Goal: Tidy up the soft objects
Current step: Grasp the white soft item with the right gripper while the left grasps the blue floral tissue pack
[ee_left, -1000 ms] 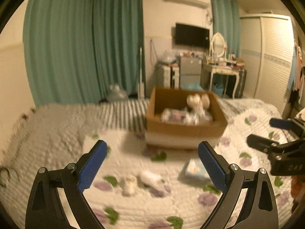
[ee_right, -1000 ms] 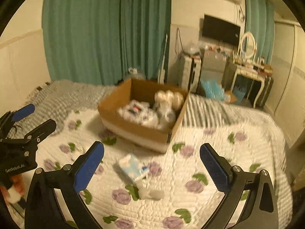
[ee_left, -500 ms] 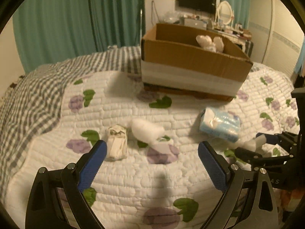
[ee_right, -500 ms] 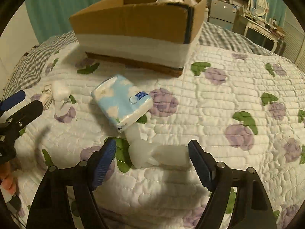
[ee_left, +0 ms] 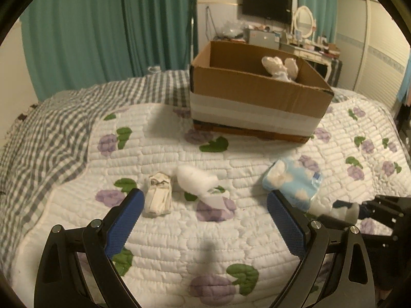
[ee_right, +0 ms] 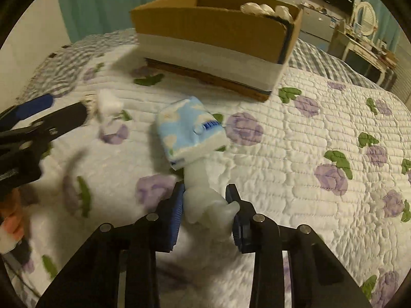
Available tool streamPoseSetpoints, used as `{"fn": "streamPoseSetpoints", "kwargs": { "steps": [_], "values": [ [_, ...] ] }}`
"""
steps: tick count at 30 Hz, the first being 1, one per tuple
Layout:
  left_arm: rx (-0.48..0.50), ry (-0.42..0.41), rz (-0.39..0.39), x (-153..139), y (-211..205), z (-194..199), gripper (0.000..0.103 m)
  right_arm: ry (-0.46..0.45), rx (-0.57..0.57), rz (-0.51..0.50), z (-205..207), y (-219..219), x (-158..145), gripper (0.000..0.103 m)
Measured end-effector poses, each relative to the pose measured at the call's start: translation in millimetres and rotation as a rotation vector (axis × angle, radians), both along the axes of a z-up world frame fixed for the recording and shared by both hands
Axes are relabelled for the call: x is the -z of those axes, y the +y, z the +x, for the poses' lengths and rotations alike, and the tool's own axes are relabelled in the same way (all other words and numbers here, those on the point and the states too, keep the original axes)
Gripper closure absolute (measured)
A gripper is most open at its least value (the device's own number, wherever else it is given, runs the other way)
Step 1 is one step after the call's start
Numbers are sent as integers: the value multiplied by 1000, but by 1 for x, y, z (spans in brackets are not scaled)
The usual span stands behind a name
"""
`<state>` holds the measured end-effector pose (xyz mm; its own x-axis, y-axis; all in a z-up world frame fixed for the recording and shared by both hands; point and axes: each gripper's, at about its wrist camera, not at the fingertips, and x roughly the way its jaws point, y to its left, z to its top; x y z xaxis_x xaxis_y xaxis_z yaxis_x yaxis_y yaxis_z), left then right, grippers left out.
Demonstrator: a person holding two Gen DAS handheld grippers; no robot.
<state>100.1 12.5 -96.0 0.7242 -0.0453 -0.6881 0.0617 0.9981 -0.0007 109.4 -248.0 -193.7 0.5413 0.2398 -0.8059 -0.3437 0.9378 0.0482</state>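
Observation:
My right gripper [ee_right: 206, 192] is shut on a white soft plastic-wrapped bundle [ee_right: 205, 200] lying on the quilt, just in front of a blue cloud-print tissue pack [ee_right: 188, 131]. My left gripper [ee_left: 204, 205] is open and empty, low over the quilt. Between its fingers lie a cream rolled cloth [ee_left: 158, 193] and a white soft lump [ee_left: 196, 181]. The tissue pack [ee_left: 294, 181] shows right of them, with my right gripper [ee_left: 344, 210] beyond it. A cardboard box [ee_left: 257, 95] holding soft items stands behind; it also shows in the right wrist view [ee_right: 215, 33].
The bed has a white flowered quilt [ee_left: 231, 256] and a grey checked blanket [ee_left: 51, 133] at the left. Teal curtains [ee_left: 102, 25] hang behind. A dresser with a mirror [ee_left: 303, 23] and a wardrobe [ee_left: 372, 38] stand at the back right.
My right gripper has moved forward and closed on the white bundle. My left gripper has held its open width and shifted slightly, with the box a little farther away.

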Motion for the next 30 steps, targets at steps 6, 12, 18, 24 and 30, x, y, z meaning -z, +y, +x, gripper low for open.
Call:
{"fn": "streamPoseSetpoints", "kwargs": {
  "steps": [6,12,18,24,30],
  "values": [
    [3,-21,12,-11,-7,-6,5,-51,-35,77,-25,-5,-29,72],
    [16,-30,19,-18,-23,-2,5,-143,-1,118,-36,-26,-65,72],
    [78,33,17,-1,-56,2,5,-156,115,112,-8,-62,-66,72],
    [78,125,-22,19,-89,13,5,-76,178,119,10,-81,-40,72],
    [110,197,-14,39,-115,24,5,-68,187,139,12,-89,-37,72]
  ]
}}
